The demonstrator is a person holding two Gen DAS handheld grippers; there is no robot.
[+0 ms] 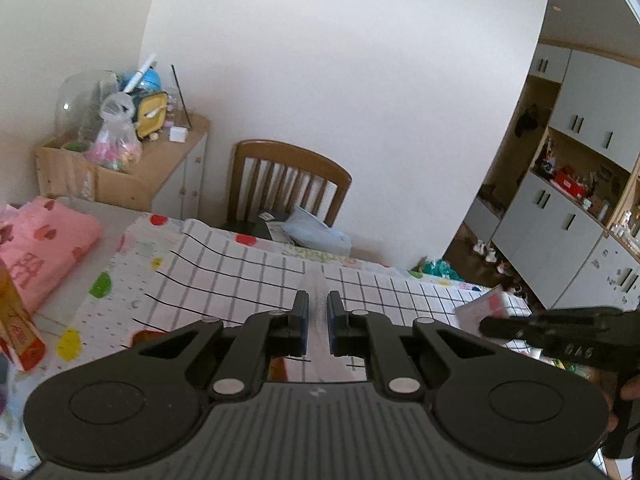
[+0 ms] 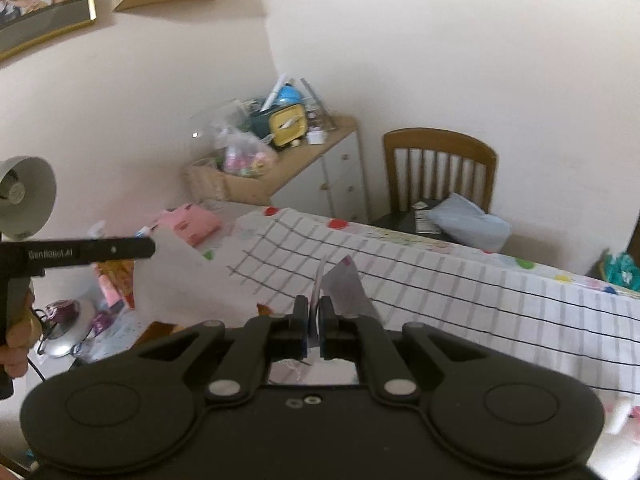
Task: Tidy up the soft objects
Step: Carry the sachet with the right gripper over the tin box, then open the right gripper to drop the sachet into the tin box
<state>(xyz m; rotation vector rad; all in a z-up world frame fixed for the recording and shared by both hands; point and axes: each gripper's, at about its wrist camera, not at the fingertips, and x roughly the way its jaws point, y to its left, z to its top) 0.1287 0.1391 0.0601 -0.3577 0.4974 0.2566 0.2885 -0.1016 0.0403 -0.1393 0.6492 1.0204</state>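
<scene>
Right claw alone shows lamp.

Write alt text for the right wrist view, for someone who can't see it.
The right gripper pinches a corner of a white grid-patterned cloth spread over a table, while the left gripper holds another corner. Behind stand a wooden chair and cluttered cabinet.

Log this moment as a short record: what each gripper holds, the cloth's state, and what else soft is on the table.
left gripper: shut on a pinched ridge of the checked cloth
right gripper: shut on a raised edge of the checked cloth
cloth state: white with black grid lines and coloured dots, spread over the table, lifted at both pinch points
other soft item: folded pink cloth at the table's far left
behind the table: wooden chair with a pale blue bag on its seat
</scene>
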